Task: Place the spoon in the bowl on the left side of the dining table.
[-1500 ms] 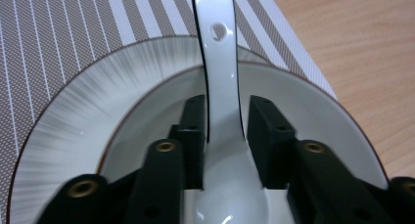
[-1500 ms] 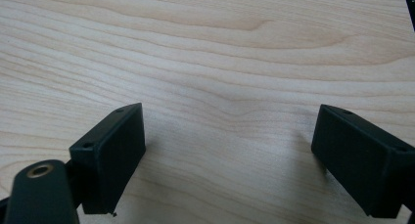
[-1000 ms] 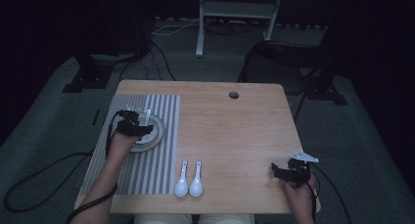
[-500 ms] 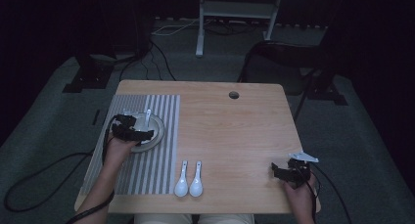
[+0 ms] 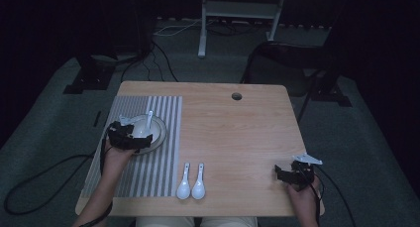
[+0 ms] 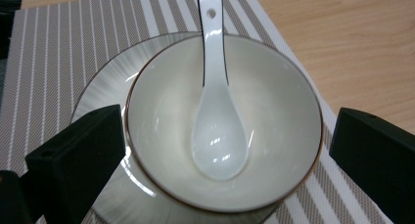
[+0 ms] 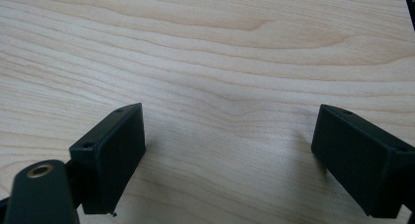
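A white bowl (image 5: 148,129) (image 6: 274,111) stands on a plate (image 6: 107,87) on the striped placemat (image 5: 148,177). A white spoon (image 6: 218,136) lies in the bowl, its handle over the far rim. My left gripper (image 5: 130,137) (image 6: 225,119) hovers at the bowl's near side. Its jaws have just been opening and now stand open, wide apart, touching nothing. Two more white spoons (image 5: 184,182) (image 5: 199,182) lie side by side near the front edge. My right gripper (image 5: 289,175) (image 7: 230,145) rests open over bare wood at the front right.
The wooden table (image 5: 247,138) has a round hole (image 5: 236,96) near its far edge. Cables trail from both grippers down to the floor. A metal stand (image 5: 237,19) and dark furniture legs are behind the table.
The left gripper has drawn back from the bowl toward the person, leaving the spoon in the bowl. The right gripper has stayed put.
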Demonstrator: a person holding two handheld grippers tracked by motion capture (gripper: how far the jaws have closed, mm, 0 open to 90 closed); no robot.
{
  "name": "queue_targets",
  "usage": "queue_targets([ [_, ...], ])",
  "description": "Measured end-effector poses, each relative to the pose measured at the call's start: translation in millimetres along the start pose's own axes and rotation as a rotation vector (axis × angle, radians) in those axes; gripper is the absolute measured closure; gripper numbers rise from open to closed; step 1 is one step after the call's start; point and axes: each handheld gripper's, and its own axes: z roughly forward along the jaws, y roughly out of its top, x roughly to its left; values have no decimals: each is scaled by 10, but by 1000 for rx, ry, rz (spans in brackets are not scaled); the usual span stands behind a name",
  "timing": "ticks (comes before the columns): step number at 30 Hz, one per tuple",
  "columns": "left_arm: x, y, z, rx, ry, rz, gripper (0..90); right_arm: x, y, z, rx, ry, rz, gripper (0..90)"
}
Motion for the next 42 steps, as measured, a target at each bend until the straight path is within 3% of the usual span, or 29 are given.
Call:
queue_targets([
  [5, -21, -145, -37, -9, 7, 35, 2, 0, 0, 0, 0, 0, 0, 120],
  [15, -25, -372, -116, -34, 8, 32, 2, 0, 0, 0, 0, 0, 0, 120],
  [24, -67, -583, -213, -48, -32, 29, 2, 0, 0, 0, 0, 0, 0, 120],
  [28, -94, -679, -260, -60, -27, 28, 2, 0, 0, 0, 0, 0, 0, 120],
  [32, -136, -798, -276, -48, -13, 53, 2, 1, 1, 0, 1, 0, 1, 120],
  [36, -115, -896, -289, -47, -15, 33, 2, 1, 1, 0, 0, 0, 1, 120],
  [42, -87, -1007, -362, -48, -1, 35, 2, 2, 1, -1, 0, 0, 2, 120],
])
